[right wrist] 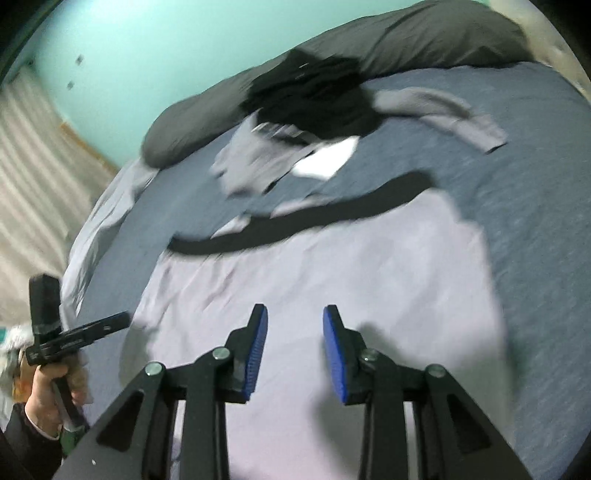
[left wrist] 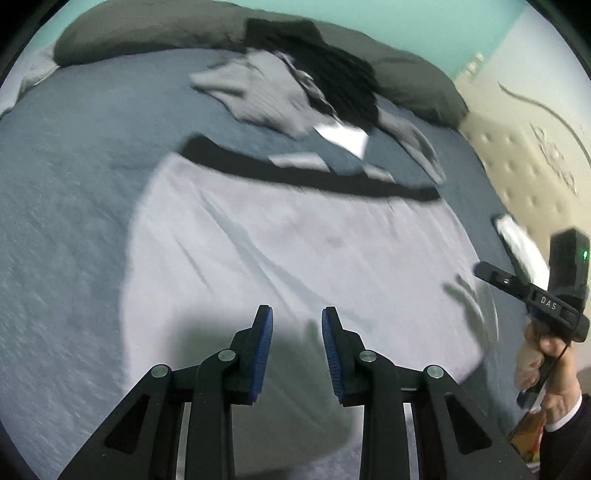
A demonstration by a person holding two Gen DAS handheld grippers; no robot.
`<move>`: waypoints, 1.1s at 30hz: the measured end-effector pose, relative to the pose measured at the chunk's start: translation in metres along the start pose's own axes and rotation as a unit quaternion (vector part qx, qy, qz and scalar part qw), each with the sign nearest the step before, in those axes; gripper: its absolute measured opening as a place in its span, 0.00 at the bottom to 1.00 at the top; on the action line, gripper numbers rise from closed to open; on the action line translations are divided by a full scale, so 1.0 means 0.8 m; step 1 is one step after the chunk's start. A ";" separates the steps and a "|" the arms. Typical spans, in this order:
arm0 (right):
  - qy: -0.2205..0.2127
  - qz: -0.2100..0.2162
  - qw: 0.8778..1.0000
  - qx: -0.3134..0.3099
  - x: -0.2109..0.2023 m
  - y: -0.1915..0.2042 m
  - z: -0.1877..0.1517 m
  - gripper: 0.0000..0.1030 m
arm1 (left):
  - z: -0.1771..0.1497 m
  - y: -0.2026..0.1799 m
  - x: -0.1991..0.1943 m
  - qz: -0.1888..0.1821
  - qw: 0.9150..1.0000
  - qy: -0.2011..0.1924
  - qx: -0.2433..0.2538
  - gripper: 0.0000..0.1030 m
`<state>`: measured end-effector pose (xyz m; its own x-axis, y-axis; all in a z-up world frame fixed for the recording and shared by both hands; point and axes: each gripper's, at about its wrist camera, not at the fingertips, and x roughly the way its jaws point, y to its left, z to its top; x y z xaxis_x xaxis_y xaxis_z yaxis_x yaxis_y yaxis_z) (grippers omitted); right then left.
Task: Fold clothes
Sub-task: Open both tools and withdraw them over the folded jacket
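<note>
A pale lilac garment (left wrist: 288,254) with a black band (left wrist: 306,177) along its far edge lies spread flat on the blue-grey bed (left wrist: 62,192). My left gripper (left wrist: 297,317) hovers open above its near part, nothing between the blue pads (left wrist: 264,347). In the right wrist view the same garment (right wrist: 332,273) and black band (right wrist: 314,218) lie below my right gripper (right wrist: 295,315), also open and empty. The right gripper's body (left wrist: 546,295) shows at the right edge, held by a hand. The left gripper's body (right wrist: 70,336) shows at the lower left of the right wrist view.
A heap of grey (left wrist: 258,96) and black clothes (left wrist: 328,74) with a white piece (left wrist: 343,136) lies at the far side of the bed, in front of dark grey pillows (left wrist: 147,33). A padded cream headboard (left wrist: 524,158) stands on the right. A turquoise wall (right wrist: 147,55) is behind.
</note>
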<state>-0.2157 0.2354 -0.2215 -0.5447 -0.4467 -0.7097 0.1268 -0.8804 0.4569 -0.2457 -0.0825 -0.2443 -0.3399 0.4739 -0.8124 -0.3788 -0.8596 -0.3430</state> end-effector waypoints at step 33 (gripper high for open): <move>-0.057 -0.049 0.982 0.172 -0.037 -0.121 -0.106 0.11 | -0.068 0.009 0.024 0.006 0.999 -0.004 -0.038 0.29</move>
<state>-0.1414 0.3199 -0.2903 -0.6324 -0.3249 -0.7032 -0.2081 -0.8031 0.5583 -0.2082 -0.0901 -0.2877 -0.3508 0.4640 -0.8134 -0.3078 -0.8775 -0.3678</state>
